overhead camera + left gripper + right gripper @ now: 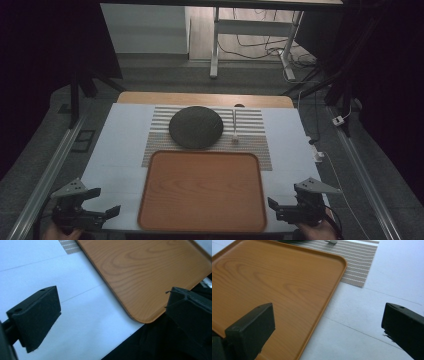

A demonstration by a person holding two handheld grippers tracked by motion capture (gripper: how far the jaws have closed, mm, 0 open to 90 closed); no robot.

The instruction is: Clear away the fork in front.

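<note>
Wood-grain tray point(202, 190) sits square at the near edge of the table, long axis running left to right, flanked evenly by both tools. Left gripper point(102, 202) waits just off its left corner, jaws spread, nothing between them; right gripper point(276, 206) mirrors it, also wide apart. Beyond, a dark round plate point(195, 127) and what looks like a small spoon point(234, 126) rest on the striped mat point(255, 140).

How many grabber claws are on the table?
2. The left gripper is at the near left corner, beside the wooden tray. The right gripper is at the near right corner, on the tray's other side. Both are open and hold nothing.
</note>
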